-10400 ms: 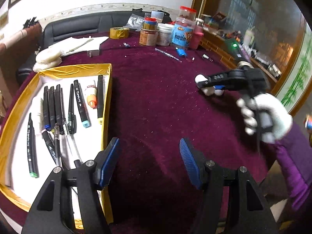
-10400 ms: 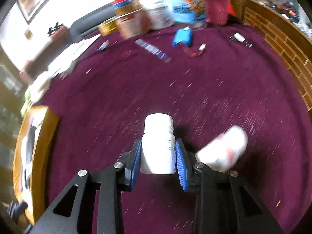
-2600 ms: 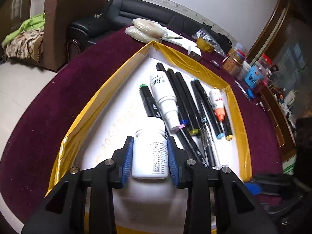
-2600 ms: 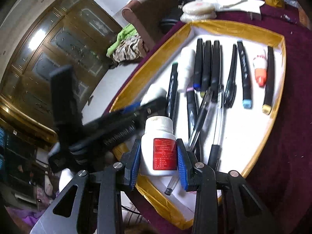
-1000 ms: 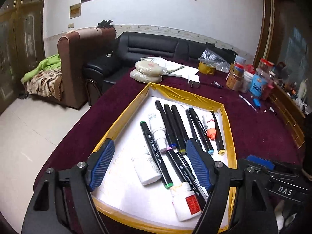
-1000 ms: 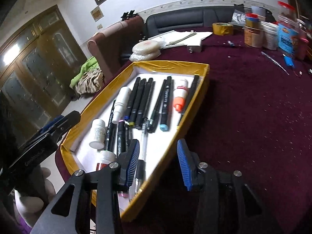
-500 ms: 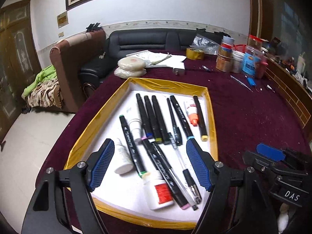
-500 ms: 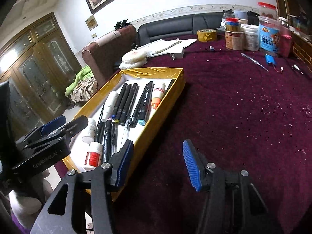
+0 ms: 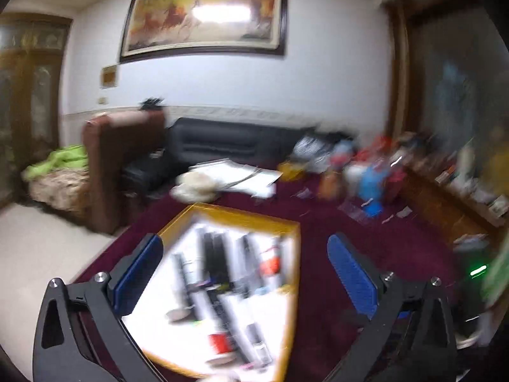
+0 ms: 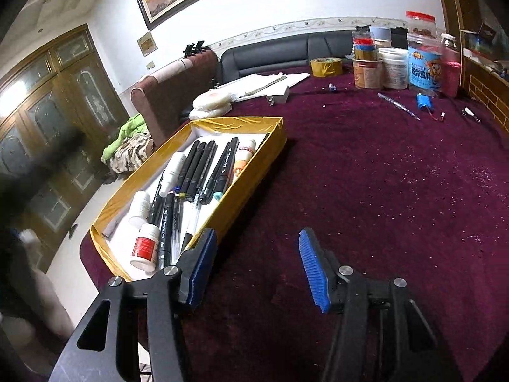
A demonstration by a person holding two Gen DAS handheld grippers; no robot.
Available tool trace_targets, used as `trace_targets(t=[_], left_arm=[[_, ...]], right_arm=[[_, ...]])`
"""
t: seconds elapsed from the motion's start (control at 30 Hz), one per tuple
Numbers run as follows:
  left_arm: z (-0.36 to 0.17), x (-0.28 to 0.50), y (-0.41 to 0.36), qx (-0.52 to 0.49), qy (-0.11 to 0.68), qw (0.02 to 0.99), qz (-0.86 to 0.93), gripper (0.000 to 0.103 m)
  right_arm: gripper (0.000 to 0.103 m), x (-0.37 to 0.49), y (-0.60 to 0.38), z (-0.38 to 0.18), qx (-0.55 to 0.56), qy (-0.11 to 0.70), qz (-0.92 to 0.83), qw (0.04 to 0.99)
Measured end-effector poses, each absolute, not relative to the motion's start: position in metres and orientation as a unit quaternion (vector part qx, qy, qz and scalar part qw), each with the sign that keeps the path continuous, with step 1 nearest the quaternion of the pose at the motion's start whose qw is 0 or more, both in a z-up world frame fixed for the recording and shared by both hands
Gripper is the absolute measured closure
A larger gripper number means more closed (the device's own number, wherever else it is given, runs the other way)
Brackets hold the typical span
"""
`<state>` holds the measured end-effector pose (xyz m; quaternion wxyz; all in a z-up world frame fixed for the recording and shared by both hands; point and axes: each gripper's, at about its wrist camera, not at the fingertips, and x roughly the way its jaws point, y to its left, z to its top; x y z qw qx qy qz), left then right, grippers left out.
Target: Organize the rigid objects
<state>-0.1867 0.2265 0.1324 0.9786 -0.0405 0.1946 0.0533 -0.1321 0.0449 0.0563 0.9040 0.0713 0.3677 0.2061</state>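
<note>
Both grippers, left [image 9: 245, 273] & right [image 10: 254, 267], jaws spread, empty; yellow tray [image 10: 254, 162] w/ markers sits ahead-left of right gripper.

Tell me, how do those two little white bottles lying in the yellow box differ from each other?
The red-label bottle carries a bright red label; the plain white bottle shows none from here. The red-label bottle lies nearest the box's front corner, while the plain white bottle lies just behind it, closer to the left wall of the yellow box. Both are small, white-capped, lying down beside the markers, and neither is held.
</note>
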Motion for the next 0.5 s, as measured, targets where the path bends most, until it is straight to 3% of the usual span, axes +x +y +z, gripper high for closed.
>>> trace_targets(t=[0.07, 0.27, 0.5], left_arm=[[0.14, -0.192, 0.232, -0.078, 0.17, 0.982, 0.003, 0.0], [0.123, -0.165, 0.245, -0.132, 0.243, 0.961, -0.022, 0.0], [0.099, -0.147, 0.221, -0.082, 0.337, 0.938, 0.011, 0.0]], right_arm=[[0.054, -0.133, 0.043, 0.056, 0.073, 0.366, 0.205, 0.905], [0.054, -0.135, 0.039, 0.054, 0.061, 0.359, 0.196, 0.911], [0.054, -0.128, 0.038, 0.047, 0.059, 0.373, 0.198, 0.905]])
